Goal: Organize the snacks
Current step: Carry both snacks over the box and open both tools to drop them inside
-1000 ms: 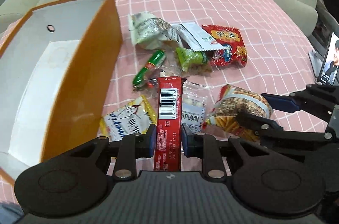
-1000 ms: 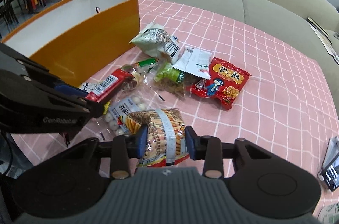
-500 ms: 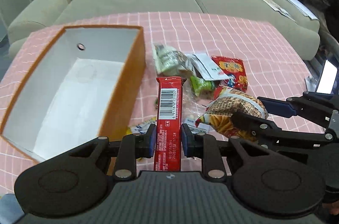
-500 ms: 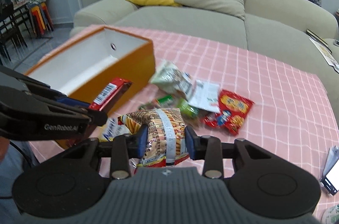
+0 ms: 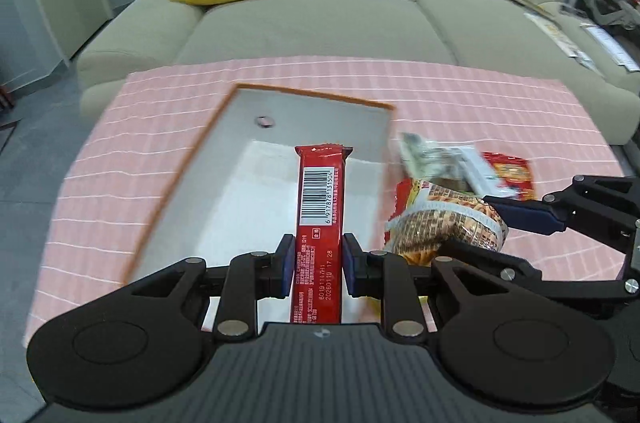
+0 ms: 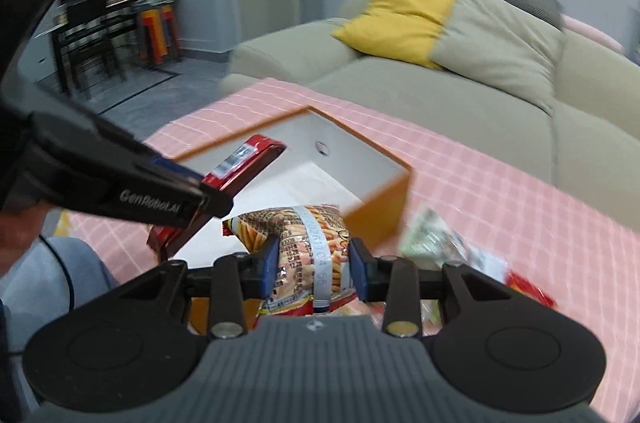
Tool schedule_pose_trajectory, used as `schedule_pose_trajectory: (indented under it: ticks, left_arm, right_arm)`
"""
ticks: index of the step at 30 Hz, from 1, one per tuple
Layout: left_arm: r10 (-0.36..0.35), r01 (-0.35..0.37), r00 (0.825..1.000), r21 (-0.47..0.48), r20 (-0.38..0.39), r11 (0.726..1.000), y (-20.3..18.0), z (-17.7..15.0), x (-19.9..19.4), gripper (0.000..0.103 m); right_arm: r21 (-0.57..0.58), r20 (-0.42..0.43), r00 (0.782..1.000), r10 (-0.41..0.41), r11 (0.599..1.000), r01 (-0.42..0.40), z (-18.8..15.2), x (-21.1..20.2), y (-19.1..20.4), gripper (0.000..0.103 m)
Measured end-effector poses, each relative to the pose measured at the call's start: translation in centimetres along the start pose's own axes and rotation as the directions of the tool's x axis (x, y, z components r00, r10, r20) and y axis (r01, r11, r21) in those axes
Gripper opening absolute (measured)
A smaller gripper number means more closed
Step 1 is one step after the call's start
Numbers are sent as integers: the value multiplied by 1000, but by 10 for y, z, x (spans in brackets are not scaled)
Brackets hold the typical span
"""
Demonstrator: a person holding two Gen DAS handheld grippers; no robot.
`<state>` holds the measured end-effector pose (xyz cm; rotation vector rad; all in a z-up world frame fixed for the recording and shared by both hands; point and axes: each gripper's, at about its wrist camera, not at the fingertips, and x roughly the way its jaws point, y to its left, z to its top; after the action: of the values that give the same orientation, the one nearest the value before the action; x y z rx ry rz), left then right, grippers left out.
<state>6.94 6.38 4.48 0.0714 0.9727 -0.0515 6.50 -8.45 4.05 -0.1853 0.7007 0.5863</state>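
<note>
Pink checked cloth [image 5: 120,159] covers the table before a sofa [image 5: 320,23]. At frame centre the left gripper [image 5: 314,259] clamps a red bar [image 5: 320,199] over the orange box [image 5: 192,159]; the right gripper [image 6: 314,267] (lower centre) squeezes a snack bag [image 6: 304,235] above the box's near edge.

Both wrist views look down from above, sharing the orange box [image 5: 192,159] [image 6: 384,211] and sofa [image 5: 320,23] [image 6: 520,95].
</note>
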Motion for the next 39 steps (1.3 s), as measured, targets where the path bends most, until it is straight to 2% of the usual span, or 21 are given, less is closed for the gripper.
schedule_pose_trajectory:
  ticks: [3,7,15,25,30,36,39]
  left_arm:
    - [9,-7,998,23,-68,1000,20,7,15,27]
    - [26,-18,986,49,-168,999,38,11,46,27]
    - [47,-27,958,77,-281,997,57,5,90,26]
    - [46,-13,923,87,-382,996,60,-6,131,25]
    - [49,-14,913,91,-404,996,61,-8,142,25]
    - [57,-19,906,94,-420,995,62,-13,145,26]
    - [62,-23,906,98,-419,995,62,-13,142,31]
  right_arm:
    - [-53,-42,998,54,997,-56,18,23,13,34]
    - [-152,-126,988,89,982,-108,33,60,32,34]
    - [-273,-269,956,116,943,-191,35,117,52,34]
    - [-228,-405,904,138,942,-246,22,159,52,34]
    - [-208,-445,884,142,944,-256,18,172,51,34]
    - [-198,-460,877,138,947,-253,14,178,49,35]
    - [-195,-453,880,143,947,-254,18,172,50,39]
